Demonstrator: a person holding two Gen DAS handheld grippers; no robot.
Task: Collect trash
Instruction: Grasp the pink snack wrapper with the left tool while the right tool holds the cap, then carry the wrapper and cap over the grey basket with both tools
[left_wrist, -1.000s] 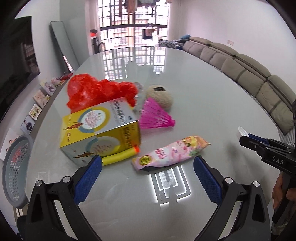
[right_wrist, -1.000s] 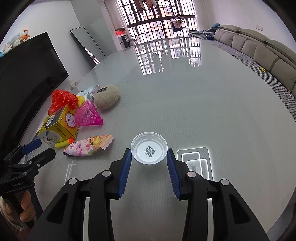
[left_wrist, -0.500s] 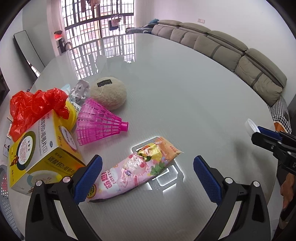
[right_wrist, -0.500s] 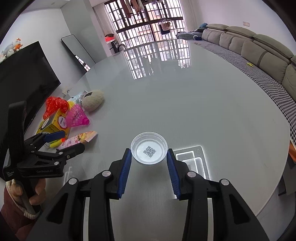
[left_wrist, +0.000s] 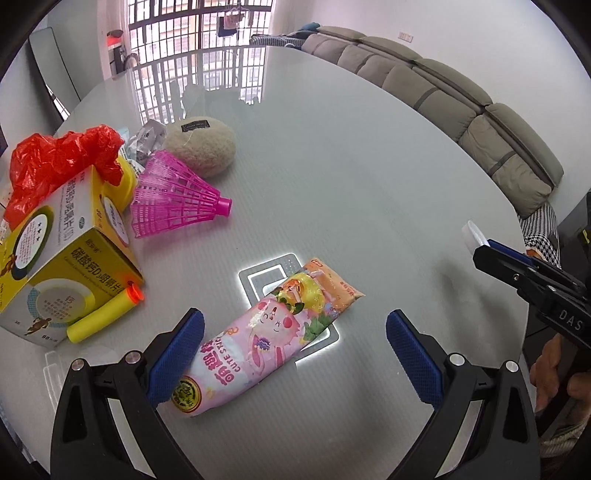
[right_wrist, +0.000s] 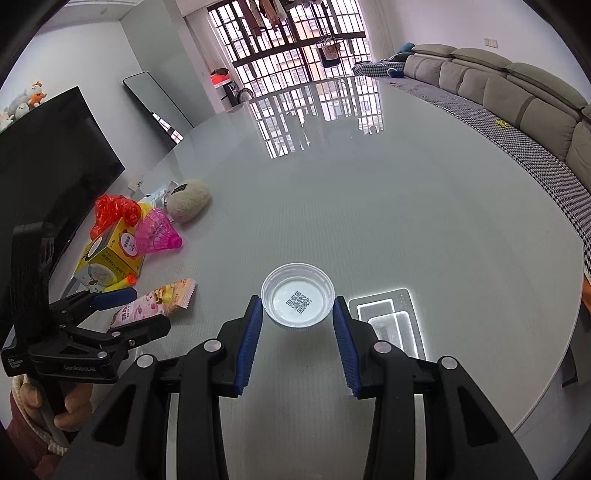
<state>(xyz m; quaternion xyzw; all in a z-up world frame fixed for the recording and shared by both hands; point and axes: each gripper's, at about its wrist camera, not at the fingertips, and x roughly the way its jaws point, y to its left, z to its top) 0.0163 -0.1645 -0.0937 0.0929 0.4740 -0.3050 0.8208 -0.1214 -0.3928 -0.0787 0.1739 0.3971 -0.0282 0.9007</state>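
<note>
The left gripper (left_wrist: 295, 347) has swung in and dropped over the pink snack wrapper (left_wrist: 266, 339) lying flat on the table (left_wrist: 351, 177), jaws spread wide astride it, ready to pinch; the right gripper (right_wrist: 297, 325) stays clenched on the clear plastic lid (right_wrist: 297, 293).

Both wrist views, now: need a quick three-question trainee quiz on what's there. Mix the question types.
1. True or false: the right gripper is shut on the clear plastic lid.
2. Which item lies between the open fingers of the left gripper? A) pink shuttlecock B) pink snack packet C) yellow medicine box
3. What lies against the box's near side?

Key: 1 true; 2 B; 3 the yellow foam dart.
</note>
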